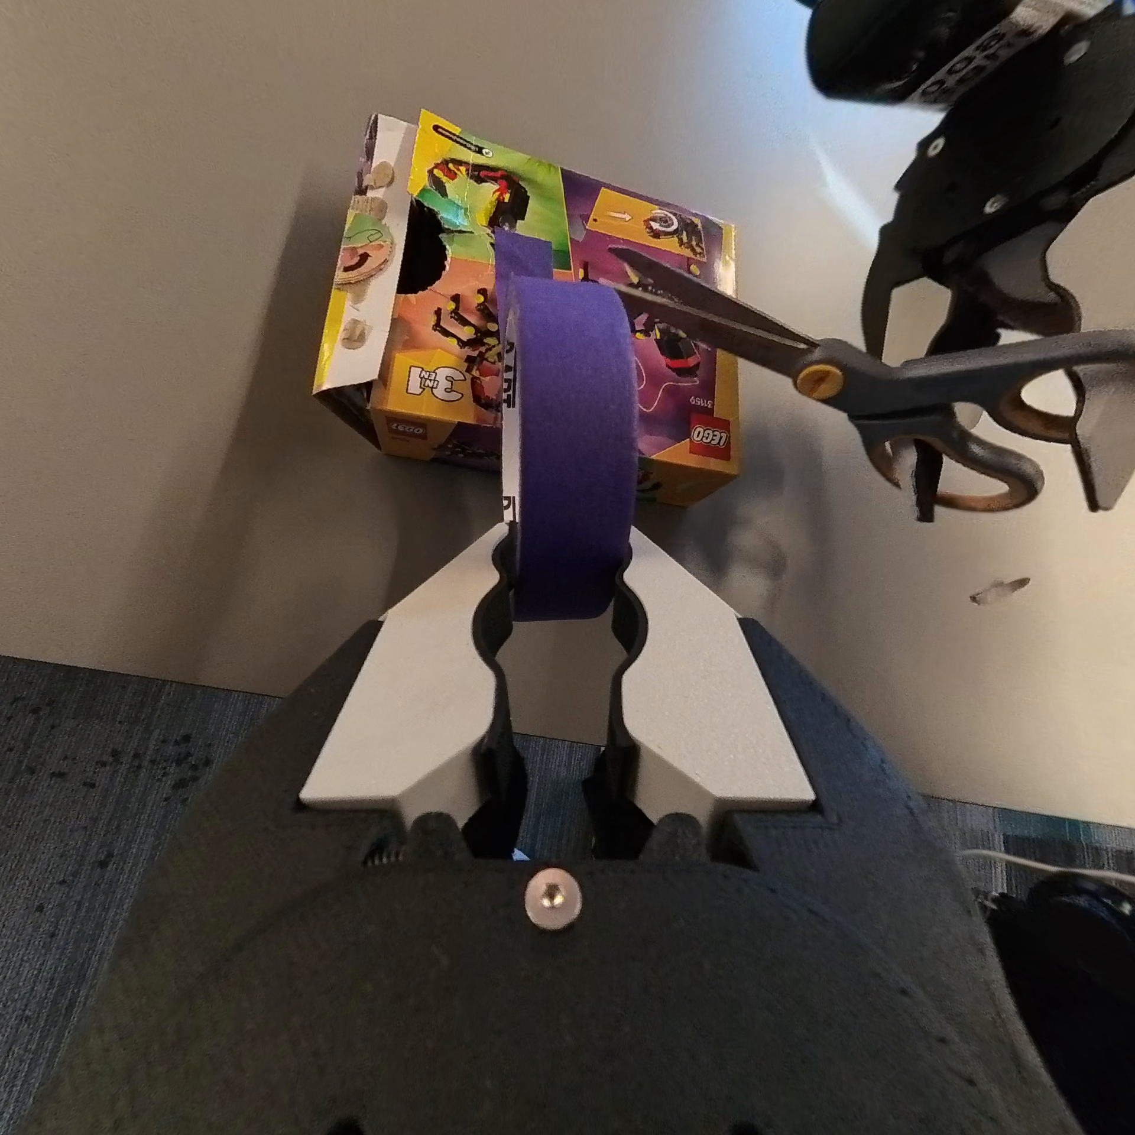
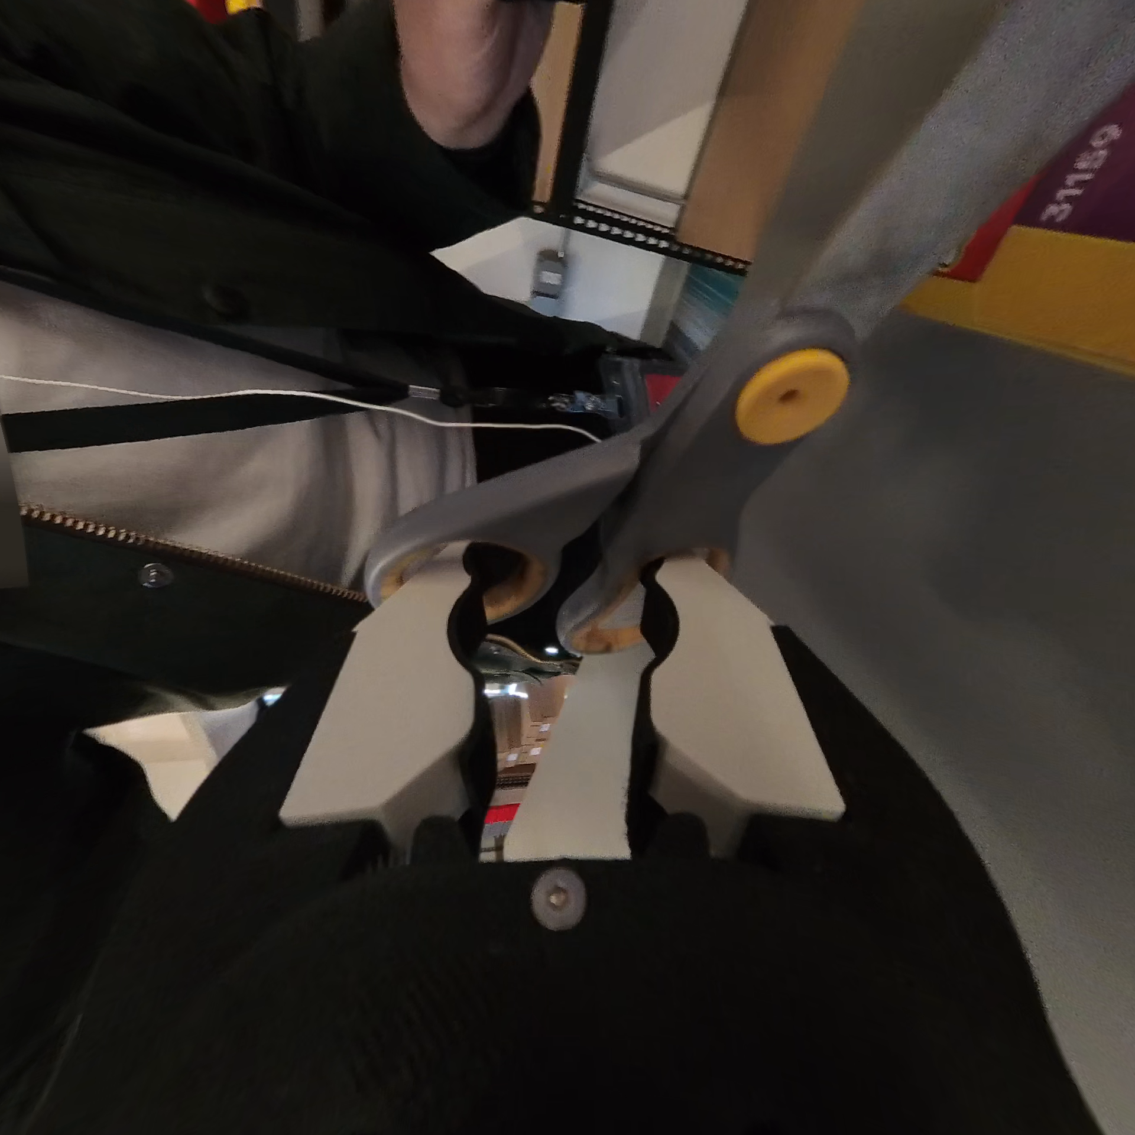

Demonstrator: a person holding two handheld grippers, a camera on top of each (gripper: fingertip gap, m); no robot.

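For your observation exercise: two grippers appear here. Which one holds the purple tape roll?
The left gripper, whose white fingers clamp the purple tape roll. The right gripper holds the scissors instead.

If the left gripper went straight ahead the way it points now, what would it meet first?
Probably the toy box. The left gripper holds a purple tape roll that leads the way, so the roll would likely touch the box first. The scissors cross just right of that line; depth is unclear.
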